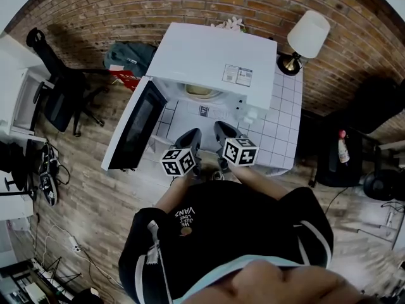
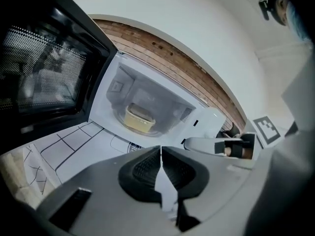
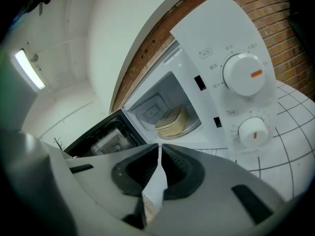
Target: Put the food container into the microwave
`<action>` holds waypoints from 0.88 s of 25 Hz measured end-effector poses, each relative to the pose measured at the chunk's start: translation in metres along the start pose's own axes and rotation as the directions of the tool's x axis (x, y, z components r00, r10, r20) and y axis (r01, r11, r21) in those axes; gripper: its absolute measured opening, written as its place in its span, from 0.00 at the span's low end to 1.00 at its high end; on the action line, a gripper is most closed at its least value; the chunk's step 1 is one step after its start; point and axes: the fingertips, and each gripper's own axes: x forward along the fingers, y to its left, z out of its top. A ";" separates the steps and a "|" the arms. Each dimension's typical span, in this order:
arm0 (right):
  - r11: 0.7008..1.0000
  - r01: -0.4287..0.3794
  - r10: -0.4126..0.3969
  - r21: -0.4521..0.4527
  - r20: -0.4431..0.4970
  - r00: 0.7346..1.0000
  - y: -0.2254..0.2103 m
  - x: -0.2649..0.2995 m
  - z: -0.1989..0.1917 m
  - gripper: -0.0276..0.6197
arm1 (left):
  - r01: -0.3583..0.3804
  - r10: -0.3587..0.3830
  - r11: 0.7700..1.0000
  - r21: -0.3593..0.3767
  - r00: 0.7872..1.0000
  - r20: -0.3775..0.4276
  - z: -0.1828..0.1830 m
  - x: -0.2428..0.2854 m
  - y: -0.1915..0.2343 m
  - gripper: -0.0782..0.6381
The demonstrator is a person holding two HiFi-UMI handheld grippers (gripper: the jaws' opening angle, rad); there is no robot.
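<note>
The white microwave (image 1: 209, 56) stands on a tiled table with its door (image 1: 136, 125) swung wide to the left. Inside, the pale yellow food container (image 2: 139, 118) rests on the glass turntable, also visible as the container (image 3: 173, 121) in the right gripper view and the container (image 1: 201, 91) in the head view. My left gripper (image 2: 161, 149) is shut and holds nothing, a short way back from the opening. My right gripper (image 3: 160, 147) is shut and empty too, beside it. In the head view the left gripper (image 1: 188, 138) and right gripper (image 1: 224, 132) sit side by side at the table's front.
Two white dials (image 3: 243, 74) sit on the microwave's right panel. A lamp (image 1: 307, 37) stands at the back right of the white tiled table (image 1: 278, 132). An office chair (image 1: 57, 94) and a dark bag (image 1: 130, 56) are on the left, a bottle (image 1: 343, 147) on the right.
</note>
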 end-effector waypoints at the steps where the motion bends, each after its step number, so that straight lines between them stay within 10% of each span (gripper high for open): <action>1: 1.000 -0.004 0.004 -0.002 0.000 1.000 -0.001 -0.002 0.000 0.07 | -0.003 0.003 1.000 0.000 1.000 0.005 -0.001 -0.001 -0.002 0.13; 22: 0.998 0.048 -0.049 0.031 0.039 0.998 0.004 -0.021 -0.007 0.07 | 0.028 -0.029 0.998 0.048 1.000 0.007 0.004 -0.022 -0.012 0.13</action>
